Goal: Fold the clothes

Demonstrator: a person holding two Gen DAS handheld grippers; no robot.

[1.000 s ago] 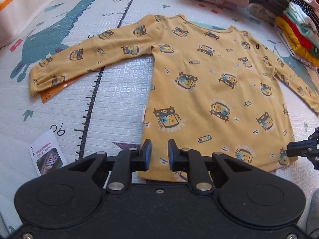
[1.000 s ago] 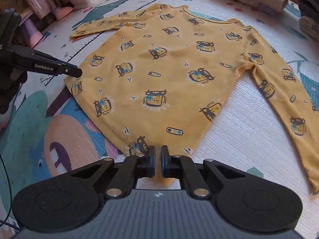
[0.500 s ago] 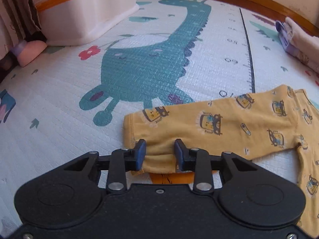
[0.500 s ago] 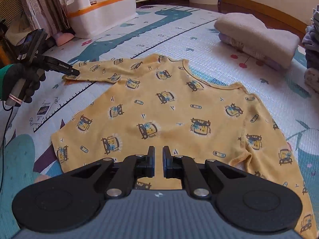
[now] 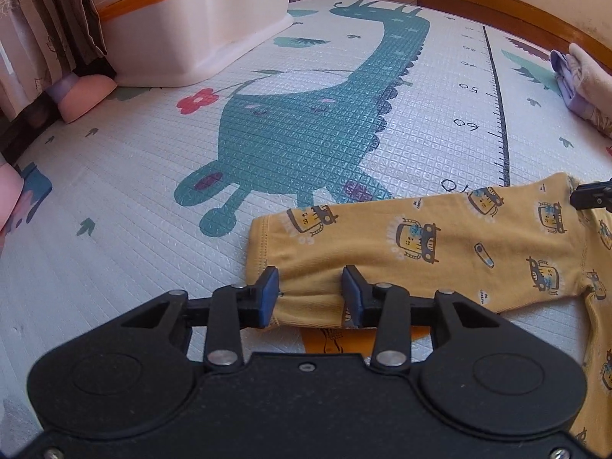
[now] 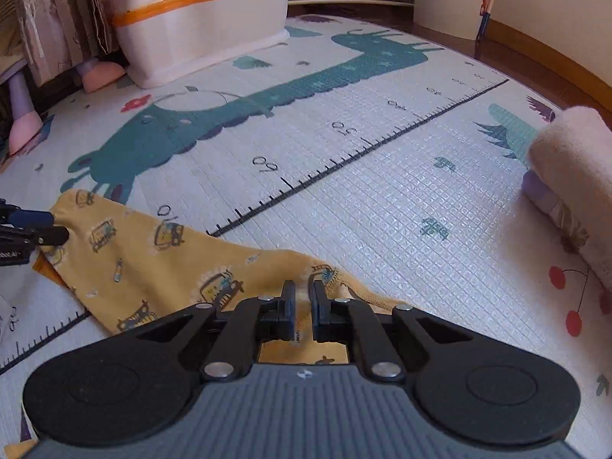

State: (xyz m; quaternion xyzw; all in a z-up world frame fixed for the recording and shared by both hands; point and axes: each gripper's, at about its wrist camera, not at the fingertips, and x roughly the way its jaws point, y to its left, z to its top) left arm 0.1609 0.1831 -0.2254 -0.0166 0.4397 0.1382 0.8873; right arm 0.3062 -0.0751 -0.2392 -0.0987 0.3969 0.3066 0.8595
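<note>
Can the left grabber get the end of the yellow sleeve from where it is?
Probably yes. The left gripper is open, its fingers on either side of the cuff of the yellow car-print shirt sleeve, which lies flat on the play mat with nothing covering it.

Bright daylight, both wrist views.
Glare whitens the play mat (image 6: 401,191) at right; fisheye bending curves the edges; focus sharp.

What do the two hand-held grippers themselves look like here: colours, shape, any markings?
Left hand-held gripper: black body, two round housings, silver screws, blue pads. Right hand-held gripper: same black linkage over a ribbed grey plate, dark pads. No cables or legible markings visible.
</note>
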